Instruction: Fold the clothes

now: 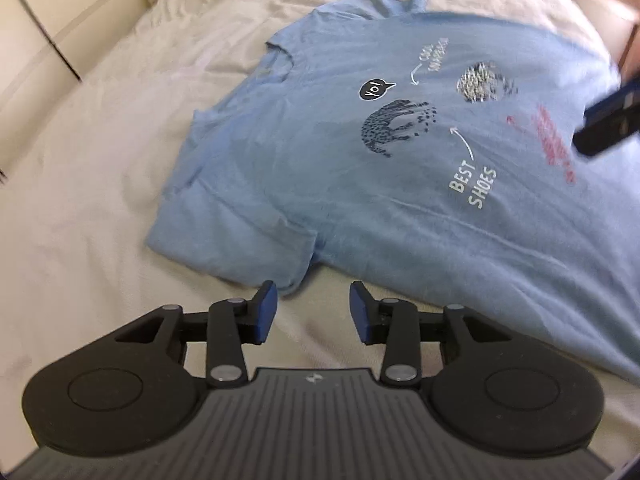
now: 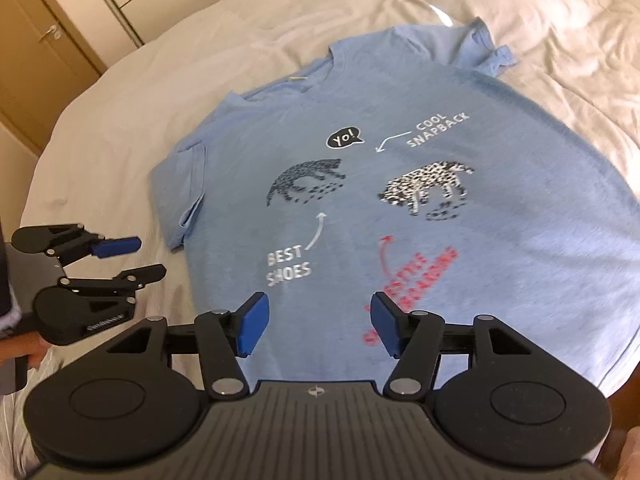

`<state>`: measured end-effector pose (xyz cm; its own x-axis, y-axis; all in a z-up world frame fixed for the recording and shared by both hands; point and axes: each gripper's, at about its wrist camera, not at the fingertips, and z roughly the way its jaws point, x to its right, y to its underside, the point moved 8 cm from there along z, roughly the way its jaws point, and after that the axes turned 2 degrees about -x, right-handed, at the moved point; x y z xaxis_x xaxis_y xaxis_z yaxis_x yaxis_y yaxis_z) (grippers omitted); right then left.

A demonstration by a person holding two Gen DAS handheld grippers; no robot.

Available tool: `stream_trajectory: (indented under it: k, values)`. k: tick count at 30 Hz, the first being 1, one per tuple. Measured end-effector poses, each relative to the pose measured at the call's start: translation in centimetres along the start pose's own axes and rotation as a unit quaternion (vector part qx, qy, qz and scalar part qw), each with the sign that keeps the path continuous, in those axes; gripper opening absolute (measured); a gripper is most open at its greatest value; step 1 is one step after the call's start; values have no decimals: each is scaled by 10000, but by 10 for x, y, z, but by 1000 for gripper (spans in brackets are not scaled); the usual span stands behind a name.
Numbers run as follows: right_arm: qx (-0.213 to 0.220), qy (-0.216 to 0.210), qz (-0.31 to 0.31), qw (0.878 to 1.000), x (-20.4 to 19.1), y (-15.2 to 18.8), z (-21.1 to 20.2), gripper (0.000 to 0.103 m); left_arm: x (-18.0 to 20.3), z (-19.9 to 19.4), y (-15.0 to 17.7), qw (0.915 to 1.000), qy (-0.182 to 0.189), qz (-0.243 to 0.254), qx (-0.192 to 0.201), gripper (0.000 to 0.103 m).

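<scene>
A light blue T-shirt (image 1: pixel 320 184) (image 2: pixel 500 208) lies spread face up on a white bedsheet, printed with two spotted animals and the words "BEST SHOES" and "COOL SNAPBACK". My left gripper (image 1: pixel 313 312) is open just short of the near sleeve's edge, nothing between its fingers. In the right wrist view that same left gripper (image 2: pixel 148 256) hovers beside the left sleeve. My right gripper (image 2: pixel 316 328) is open above the shirt's lower front, over the red lettering, holding nothing. Its dark tip (image 1: pixel 608 124) shows blurred at the right edge of the left wrist view.
The white sheet (image 2: pixel 120 100) (image 1: pixel 100 160) covers the bed around the shirt, wrinkled in places. Beige wardrobe doors (image 2: pixel 60 20) stand beyond the bed's far left. A person's hand (image 2: pixel 28 352) holds the left gripper's handle at the left edge.
</scene>
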<state>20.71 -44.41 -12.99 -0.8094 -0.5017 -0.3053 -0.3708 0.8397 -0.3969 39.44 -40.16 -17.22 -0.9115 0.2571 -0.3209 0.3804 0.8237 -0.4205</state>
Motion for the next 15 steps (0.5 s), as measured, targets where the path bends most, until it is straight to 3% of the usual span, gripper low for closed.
stream_trajectory:
  k: [6,10,15]
  values:
    - [-43,-160,-442,9989,25,-3,-18,59,-7,33,-16,9952,-624,-669,-337,34]
    - [-178,-391,-1016,9939,40,-9,-12,59,-20,42,-20,9881,-762,-1190,-600,9]
    - [-313,-575,-1323,9890,55,-18,-6,59,-27,25,-32,9796,-1018,-1673,-439,2]
